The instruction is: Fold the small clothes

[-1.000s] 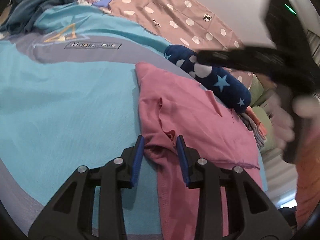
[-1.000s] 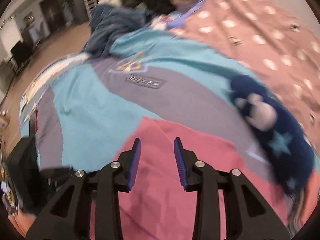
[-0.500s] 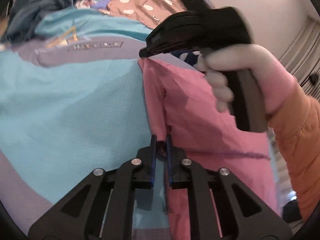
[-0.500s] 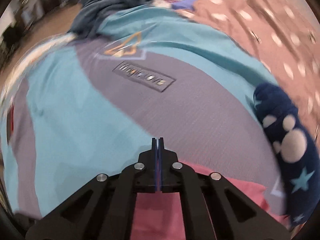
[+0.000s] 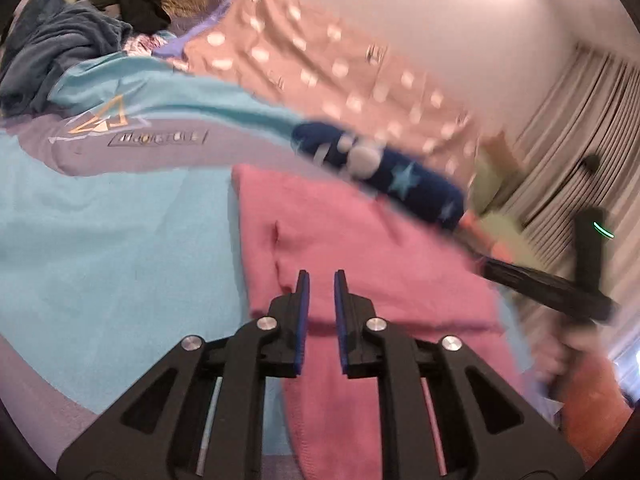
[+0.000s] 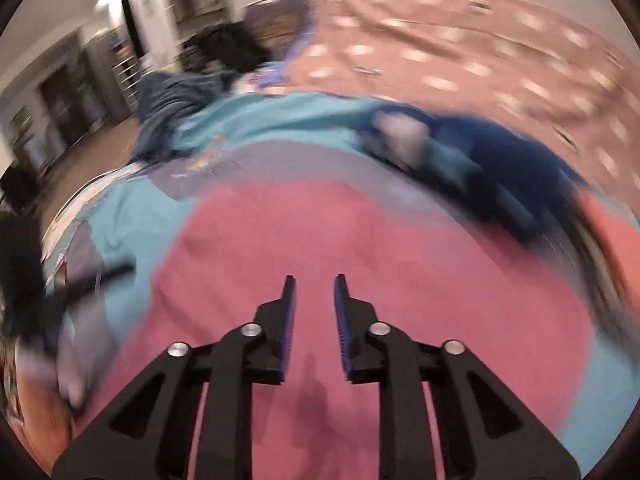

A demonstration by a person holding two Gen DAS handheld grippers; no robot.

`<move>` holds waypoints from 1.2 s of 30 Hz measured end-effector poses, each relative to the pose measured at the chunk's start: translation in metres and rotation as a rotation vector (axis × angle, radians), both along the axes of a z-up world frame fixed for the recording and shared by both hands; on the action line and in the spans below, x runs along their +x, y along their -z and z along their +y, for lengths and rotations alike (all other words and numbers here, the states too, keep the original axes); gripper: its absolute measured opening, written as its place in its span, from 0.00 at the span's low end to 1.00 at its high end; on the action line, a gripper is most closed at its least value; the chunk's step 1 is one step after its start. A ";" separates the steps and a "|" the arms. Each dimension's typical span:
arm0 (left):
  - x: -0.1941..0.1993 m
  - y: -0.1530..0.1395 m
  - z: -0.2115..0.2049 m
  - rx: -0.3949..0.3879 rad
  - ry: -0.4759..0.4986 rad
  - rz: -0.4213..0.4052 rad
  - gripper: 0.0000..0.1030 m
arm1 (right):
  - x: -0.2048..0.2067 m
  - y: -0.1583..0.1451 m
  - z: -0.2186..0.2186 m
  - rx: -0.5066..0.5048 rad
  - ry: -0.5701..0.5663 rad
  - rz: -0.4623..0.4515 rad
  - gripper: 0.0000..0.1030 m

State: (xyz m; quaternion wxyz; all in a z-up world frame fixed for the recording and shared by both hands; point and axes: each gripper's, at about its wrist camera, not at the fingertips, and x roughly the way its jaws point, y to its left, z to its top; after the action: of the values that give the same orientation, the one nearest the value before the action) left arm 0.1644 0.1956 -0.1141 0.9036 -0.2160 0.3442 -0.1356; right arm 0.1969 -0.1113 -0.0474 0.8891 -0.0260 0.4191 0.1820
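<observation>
Left gripper (image 5: 320, 280): we see its fingers narrowly apart, just opened a little, nothing pinched, above the pink garment (image 5: 360, 248).
Right gripper (image 6: 312, 284): narrow gap, just reopened, empty, over the same pink cloth.
Pink garment: flat on the blue bedspread (image 5: 112, 248), beside a navy starred roll (image 5: 384, 172).

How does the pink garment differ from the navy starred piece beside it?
The pink garment is plain and lies spread flat; the navy starred piece is patterned with stars and pale spots and bunched into a roll. The pink garment covers far more area. Both rest on the blue-and-grey bedcover.
</observation>
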 end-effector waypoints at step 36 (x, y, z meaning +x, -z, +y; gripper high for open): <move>-0.239 0.012 -0.031 0.146 0.132 0.149 0.50 | -0.323 0.066 -0.175 0.459 0.351 0.086 0.31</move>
State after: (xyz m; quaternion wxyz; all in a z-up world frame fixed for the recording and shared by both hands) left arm -0.0749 0.1649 -0.1260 0.8778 -0.1360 0.4330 -0.1531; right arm -0.1264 -0.2864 -0.1137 0.8711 0.2565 0.4024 0.1162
